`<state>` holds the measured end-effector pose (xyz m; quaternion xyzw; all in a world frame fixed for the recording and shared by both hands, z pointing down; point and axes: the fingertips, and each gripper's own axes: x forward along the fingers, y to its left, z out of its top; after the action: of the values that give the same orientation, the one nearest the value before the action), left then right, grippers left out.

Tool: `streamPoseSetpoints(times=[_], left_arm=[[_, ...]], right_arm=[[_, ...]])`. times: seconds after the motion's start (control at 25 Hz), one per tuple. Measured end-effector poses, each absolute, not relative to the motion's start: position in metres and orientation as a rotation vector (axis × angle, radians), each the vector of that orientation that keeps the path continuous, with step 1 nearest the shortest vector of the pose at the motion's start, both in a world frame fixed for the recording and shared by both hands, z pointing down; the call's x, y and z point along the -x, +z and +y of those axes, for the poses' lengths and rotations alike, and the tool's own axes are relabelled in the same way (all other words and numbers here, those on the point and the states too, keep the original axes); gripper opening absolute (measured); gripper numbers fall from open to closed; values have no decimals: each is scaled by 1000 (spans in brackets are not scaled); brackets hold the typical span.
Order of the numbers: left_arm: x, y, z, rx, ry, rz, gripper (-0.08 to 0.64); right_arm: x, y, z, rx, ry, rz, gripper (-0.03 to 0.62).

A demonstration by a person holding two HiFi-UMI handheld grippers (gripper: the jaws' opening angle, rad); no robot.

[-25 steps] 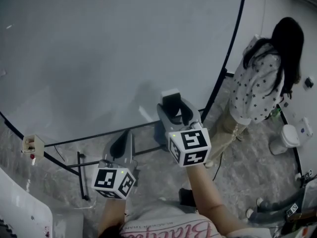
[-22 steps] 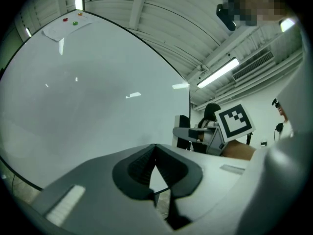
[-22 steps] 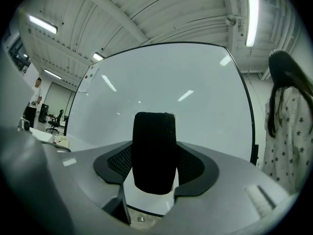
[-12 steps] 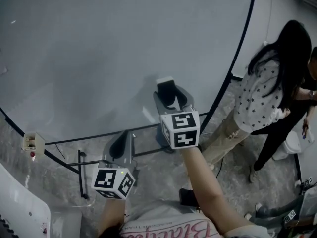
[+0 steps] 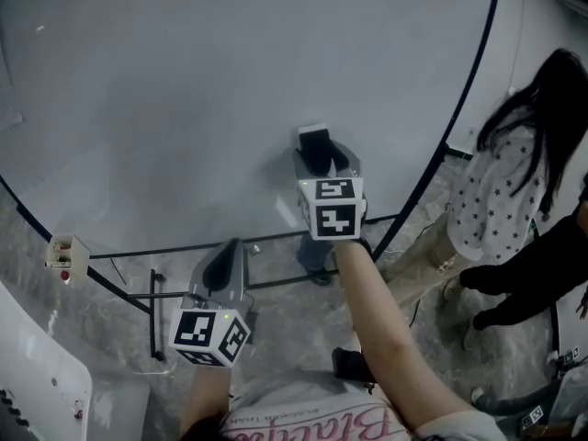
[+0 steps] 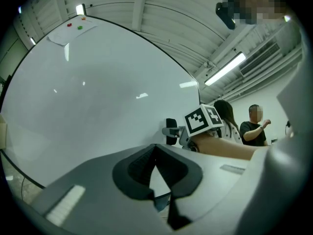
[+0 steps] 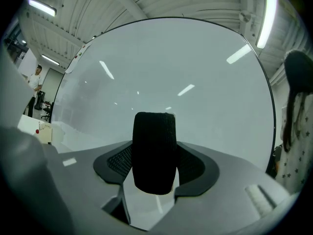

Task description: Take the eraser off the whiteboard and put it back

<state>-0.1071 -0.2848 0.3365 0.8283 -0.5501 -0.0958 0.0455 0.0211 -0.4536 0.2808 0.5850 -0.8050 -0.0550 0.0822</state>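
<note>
Firmly, the right hand-held gripper (image 7: pixel 154 173) clamps the eraser (image 7: pixel 153 146) near the whiteboard (image 7: pixel 171 72).

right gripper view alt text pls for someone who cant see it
The right gripper is shut on a black eraser, held upright in front of a large whiteboard that fills most of the view. A person with long dark hair stands at the right edge, under ceiling strip lights.

Black eraser (image 7: pixel 154 151) upright; seemingly touching whiteboard (image 7: pixel 171 67)
</note>
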Motion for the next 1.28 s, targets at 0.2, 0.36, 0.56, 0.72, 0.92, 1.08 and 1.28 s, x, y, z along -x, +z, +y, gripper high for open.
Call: streamPoseSetpoints(times=[0.2,0.36,0.56,0.72,0.92,1.08,1.28], left_arm=[[111,340,-289,-2520,-282,-1692,0],[113,341,-291,-2518,-275,-1694,0],[114,341,-291,-2520,-270,-1695,0],[114,340,-288,-2518,-277,-1698,0],[117,341,-288,-2513,-281,-1699,0],[115,341,-285,-2518,-277,-1686,0],[111,341,-283,-2536,-272,-1654,0]], right_arm=[[-19,279,-465,-1768,-184,-2391,258],[-16,277,-466,-1775,-199,-2398,258],[-13,276,-465,-1764,-247,-2408,266],[-13,277,-464,-1762,-272,-2421,279],[-21,282,-462,-1779,-229,-2441,281],[-27,283,-455,-1794,-232,-2430,281],[-32,281,-437,-1812,-240,-2423,281]])
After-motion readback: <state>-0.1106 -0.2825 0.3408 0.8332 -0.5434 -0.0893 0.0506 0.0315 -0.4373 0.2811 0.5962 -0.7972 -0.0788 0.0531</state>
